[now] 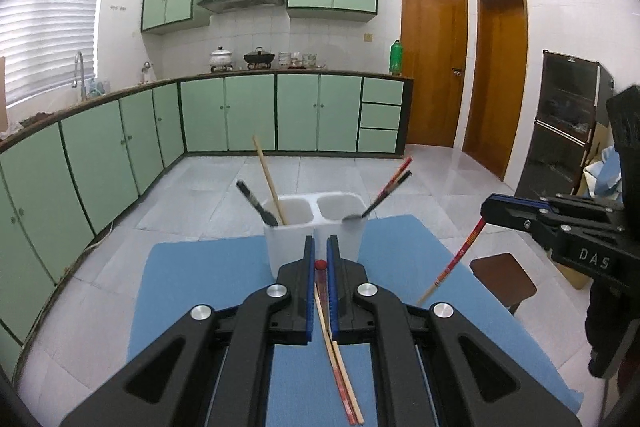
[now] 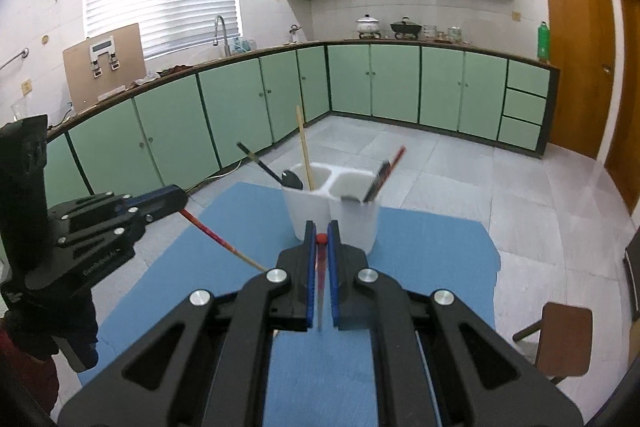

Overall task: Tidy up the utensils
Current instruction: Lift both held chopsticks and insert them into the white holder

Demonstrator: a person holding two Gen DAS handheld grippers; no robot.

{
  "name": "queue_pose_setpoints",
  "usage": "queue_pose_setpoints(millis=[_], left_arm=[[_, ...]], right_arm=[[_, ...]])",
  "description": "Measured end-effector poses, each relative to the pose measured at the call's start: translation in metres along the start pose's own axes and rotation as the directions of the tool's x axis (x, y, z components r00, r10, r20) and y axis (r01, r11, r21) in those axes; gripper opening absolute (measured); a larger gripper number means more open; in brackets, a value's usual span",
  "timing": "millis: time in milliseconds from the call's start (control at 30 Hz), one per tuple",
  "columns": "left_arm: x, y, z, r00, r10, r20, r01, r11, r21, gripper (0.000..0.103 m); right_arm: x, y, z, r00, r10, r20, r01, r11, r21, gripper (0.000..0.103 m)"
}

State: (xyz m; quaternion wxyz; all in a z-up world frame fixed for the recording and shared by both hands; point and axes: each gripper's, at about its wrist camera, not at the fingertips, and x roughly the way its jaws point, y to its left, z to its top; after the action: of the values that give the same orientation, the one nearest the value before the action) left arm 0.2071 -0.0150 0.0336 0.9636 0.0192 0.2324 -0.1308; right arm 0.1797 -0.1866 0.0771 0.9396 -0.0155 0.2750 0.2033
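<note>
Two grippers: we see both clamped, each on a red-topped chopstick.
Left gripper (image 1: 320, 241): our pads pinch the left chopstick (image 1: 340, 359) near its red cap; in the left wrist view a pale stick runs alongside it, so it may be a pair. We cannot tell for sure.
Right gripper (image 2: 321, 227): ours is closed on the right chopstick (image 2: 320, 291), which hangs down between the fingers.
Pose: we judge both grippers tilted a little downward, side by side above the blue mat (image 1: 208, 279), aimed at the holder.
White holder (image 1: 292, 239): two compartments, standing on the mat just beyond our fingertips.
Done: we count a wooden chopstick (image 1: 268, 179) and a dark-handled utensil (image 1: 256, 205) in the left cup, and dark and red chopsticks (image 1: 390, 189) in the right cup.
Left: we still have to drop the held sticks in; the mat shows nothing else loose.
</note>
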Motion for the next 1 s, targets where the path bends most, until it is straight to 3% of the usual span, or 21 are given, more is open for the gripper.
queue_pose_setpoints(millis=[433, 733, 1000], left_arm=[[0.002, 0.000, 0.049, 0.997, -0.026, 0.067, 0.022, 0.998, 0.050, 0.005], [0.014, 0.009, 0.126, 0.982, -0.017, 0.188, 0.010, 0.999, 0.039, 0.005], [0.062, 0.017, 0.161, 0.976, 0.012, 0.219, -0.019, 0.999, 0.030, 0.005]], right_arm=[[-0.006, -0.011, 0.078, 0.994, 0.080, 0.077, -0.080, 0.997, 0.001, 0.005], [0.003, -0.034, 0.154, 0.979, 0.004, 0.205, -0.007, 1.000, 0.014, 0.005], [0.051, -0.058, 0.168, 0.976, -0.071, 0.204, 0.069, 0.997, 0.016, 0.005]])
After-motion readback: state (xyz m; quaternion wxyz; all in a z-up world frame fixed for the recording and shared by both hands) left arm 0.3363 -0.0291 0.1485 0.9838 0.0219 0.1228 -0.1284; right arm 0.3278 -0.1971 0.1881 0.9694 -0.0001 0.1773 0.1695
